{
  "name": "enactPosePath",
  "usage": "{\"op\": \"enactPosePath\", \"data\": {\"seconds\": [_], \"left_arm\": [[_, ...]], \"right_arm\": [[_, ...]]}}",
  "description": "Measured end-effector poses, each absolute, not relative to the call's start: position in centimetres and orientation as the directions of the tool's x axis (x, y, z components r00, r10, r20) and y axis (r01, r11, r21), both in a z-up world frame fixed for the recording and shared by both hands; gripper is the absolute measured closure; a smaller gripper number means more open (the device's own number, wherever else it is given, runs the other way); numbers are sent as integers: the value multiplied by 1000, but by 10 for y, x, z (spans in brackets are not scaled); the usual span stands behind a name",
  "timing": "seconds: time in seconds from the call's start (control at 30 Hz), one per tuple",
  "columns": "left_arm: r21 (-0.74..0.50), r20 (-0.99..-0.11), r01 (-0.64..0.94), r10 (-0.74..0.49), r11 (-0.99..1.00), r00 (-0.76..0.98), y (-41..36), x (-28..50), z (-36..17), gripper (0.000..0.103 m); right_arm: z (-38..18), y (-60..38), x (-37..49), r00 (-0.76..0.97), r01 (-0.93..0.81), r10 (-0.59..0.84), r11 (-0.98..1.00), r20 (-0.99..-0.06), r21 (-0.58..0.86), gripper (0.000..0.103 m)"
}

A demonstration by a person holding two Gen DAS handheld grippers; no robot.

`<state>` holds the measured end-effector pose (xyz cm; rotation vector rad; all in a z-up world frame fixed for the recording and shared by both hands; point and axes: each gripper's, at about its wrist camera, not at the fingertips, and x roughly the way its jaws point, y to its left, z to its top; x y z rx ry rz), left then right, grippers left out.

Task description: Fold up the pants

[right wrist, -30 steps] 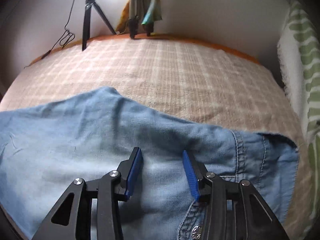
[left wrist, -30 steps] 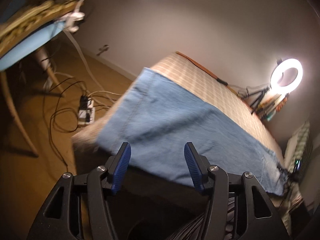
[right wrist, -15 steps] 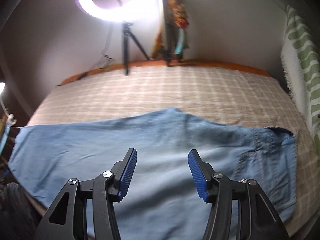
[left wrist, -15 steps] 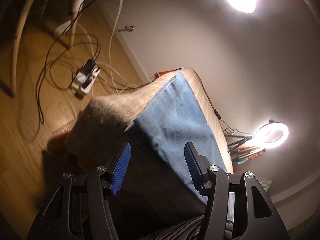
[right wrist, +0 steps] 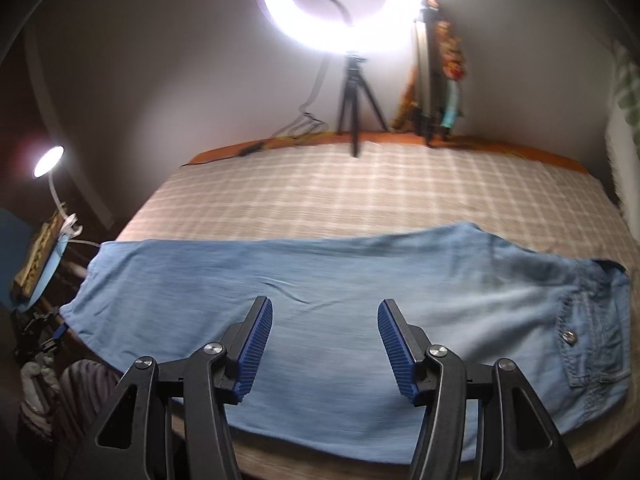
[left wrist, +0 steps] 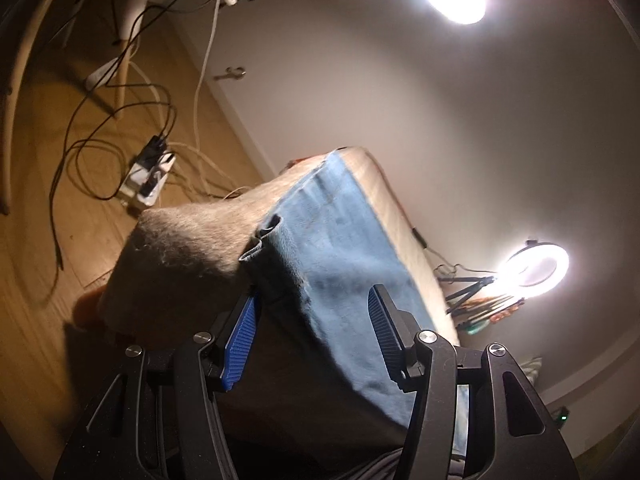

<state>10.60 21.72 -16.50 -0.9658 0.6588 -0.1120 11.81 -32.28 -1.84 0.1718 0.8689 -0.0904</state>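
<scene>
Light blue denim pants (right wrist: 340,292) lie folded lengthwise across the checked bed (right wrist: 360,188), waist and pocket button at the right, leg hems at the left edge. My right gripper (right wrist: 325,338) is open and empty above the middle of the pants. In the left wrist view the pants (left wrist: 340,248) hang over the bed's near corner, the hem end drooping. My left gripper (left wrist: 312,332) is open, low at the bed's edge, its jaws on either side of the hanging hem without closing on it.
A ring light on a tripod (right wrist: 344,0) and other stands (right wrist: 428,80) are at the bed's far edge. A desk lamp (right wrist: 48,160) and a chair (left wrist: 120,20) stand to the left. Cables and a power strip (left wrist: 148,172) lie on the wood floor.
My right gripper has drawn back and up, showing the whole pants. My left gripper has dropped and swung to the hem end at the bed's corner and moved closer to it.
</scene>
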Motion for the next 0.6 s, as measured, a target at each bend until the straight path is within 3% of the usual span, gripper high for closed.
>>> {"op": "enactPosePath", "data": {"seconds": [0.17, 0.27, 0.3, 0.43, 0.47, 0.5, 0.6], "left_arm": [[-775, -475, -188, -360, 603, 803, 216, 115, -166, 47], [-757, -473, -177, -341, 629, 812, 215, 116, -160, 75], [-759, -460, -164, -340, 631, 820, 214, 116, -158, 78], [-703, -496, -156, -321, 694, 807, 205, 127, -148, 77], [-688, -520, -178, -308, 703, 797, 204, 130, -147, 70], [-674, -555, -217, -290, 706, 780, 204, 133, -149, 55], [-692, -560, -255, -279, 675, 780, 206, 135, -158, 56]], "right_arm": [[-20, -280, 137, 640, 70, 58, 989, -766, 133, 44], [-24, -251, 151, 625, 7, 111, 989, -773, 147, 44], [-25, -240, 157, 618, -19, 121, 990, -777, 140, 44], [-29, -206, 185, 587, -112, 176, 984, -790, 136, 44], [-30, -199, 192, 580, -129, 188, 982, -793, 138, 44], [-30, -190, 199, 570, -152, 210, 977, -794, 149, 44], [-33, -167, 219, 536, -213, 267, 961, -801, 177, 44]]}}
